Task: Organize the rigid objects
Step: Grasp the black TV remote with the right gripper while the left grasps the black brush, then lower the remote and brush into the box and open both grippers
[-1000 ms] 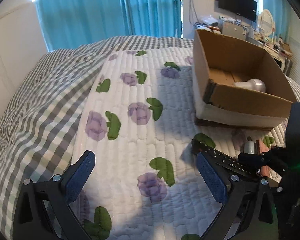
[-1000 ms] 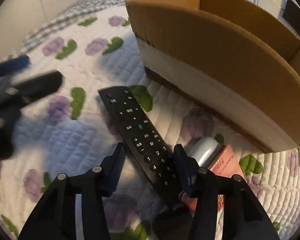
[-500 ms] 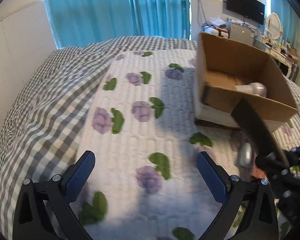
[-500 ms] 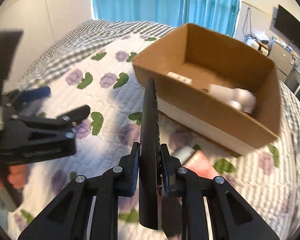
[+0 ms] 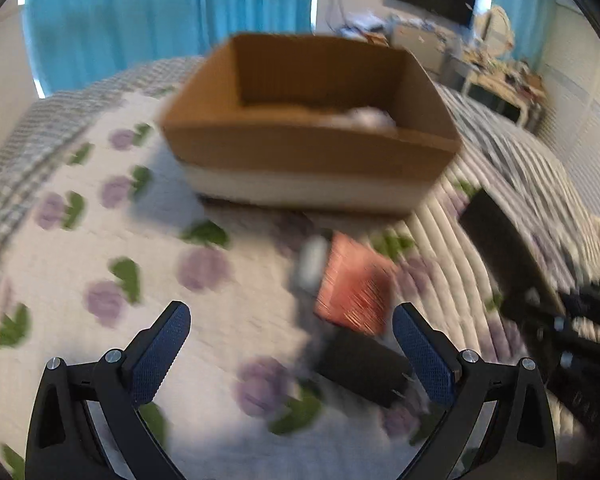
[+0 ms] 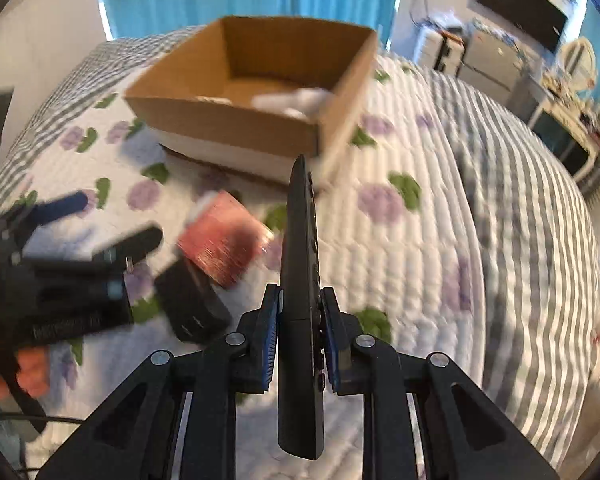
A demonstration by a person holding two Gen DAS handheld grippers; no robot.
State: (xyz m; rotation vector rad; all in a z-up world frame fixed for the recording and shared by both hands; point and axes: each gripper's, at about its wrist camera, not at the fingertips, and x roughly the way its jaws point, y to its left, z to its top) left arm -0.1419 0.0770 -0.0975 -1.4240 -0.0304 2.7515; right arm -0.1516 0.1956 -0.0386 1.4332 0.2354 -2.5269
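The remote (image 6: 300,280) is pinched between the two fingers of the right gripper (image 6: 301,322). It stands on its thin edge, and its far end points toward the near corner of the cardboard box (image 6: 236,128). The blue pads (image 6: 270,330) press on both of its flat sides. The remote is up in the air above the quilt (image 6: 412,240), not lying on it. The left gripper (image 5: 292,354) holds nothing, and its fingers are spread wide. It hangs low over the quilt and looks toward the box. Between its fingers, farther off, lie a red box (image 5: 354,286) and a black block (image 5: 360,366) close together on the quilt. A small pale thing (image 5: 312,260) lies just beside the red box, but it is too blurry to name. Something white (image 6: 296,100) sits inside the cardboard box.
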